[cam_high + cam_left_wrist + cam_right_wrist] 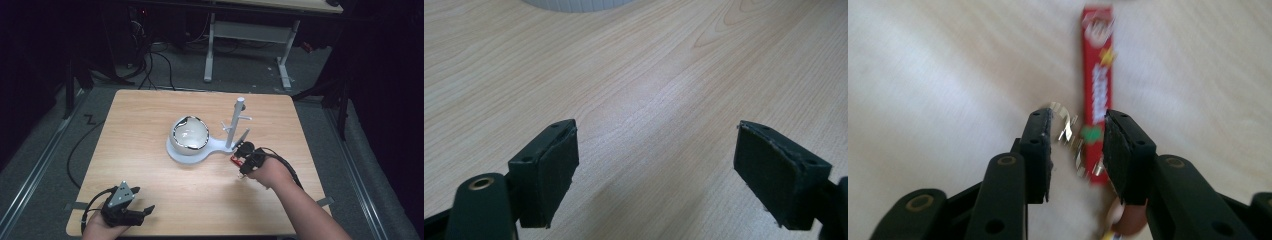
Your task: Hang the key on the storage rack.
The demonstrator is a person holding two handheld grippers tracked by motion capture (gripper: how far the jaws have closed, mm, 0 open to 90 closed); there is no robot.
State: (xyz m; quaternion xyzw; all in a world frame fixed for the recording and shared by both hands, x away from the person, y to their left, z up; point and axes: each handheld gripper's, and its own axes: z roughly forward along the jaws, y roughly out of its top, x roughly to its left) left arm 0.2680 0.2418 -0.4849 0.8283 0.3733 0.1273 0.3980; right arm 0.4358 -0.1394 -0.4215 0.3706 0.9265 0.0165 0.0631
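A dark room with black cables on the floor and a white-legged desk at the back surrounds the light wood-grain surface [150, 165]. Near its middle stands a white plastic stand [192, 152] with a round base, carrying a glossy white bowl-shaped shell [189, 133], and an upright white peg post [236, 125] rises at the stand's right end. The red fabric key strap with a silver metal clip [1096, 80] lies flat on the surface just in front of that post; it bears white lettering and a yellow mark, too blurred to read. The right claw [1075, 145] points down over the strap's clip end, its jaws a little apart, the clip and the strap's lower end between them; the pads do not press on it. The left claw [654, 165] rests well in front of the stand towards the near left corner, its jaws wide apart over bare wood.
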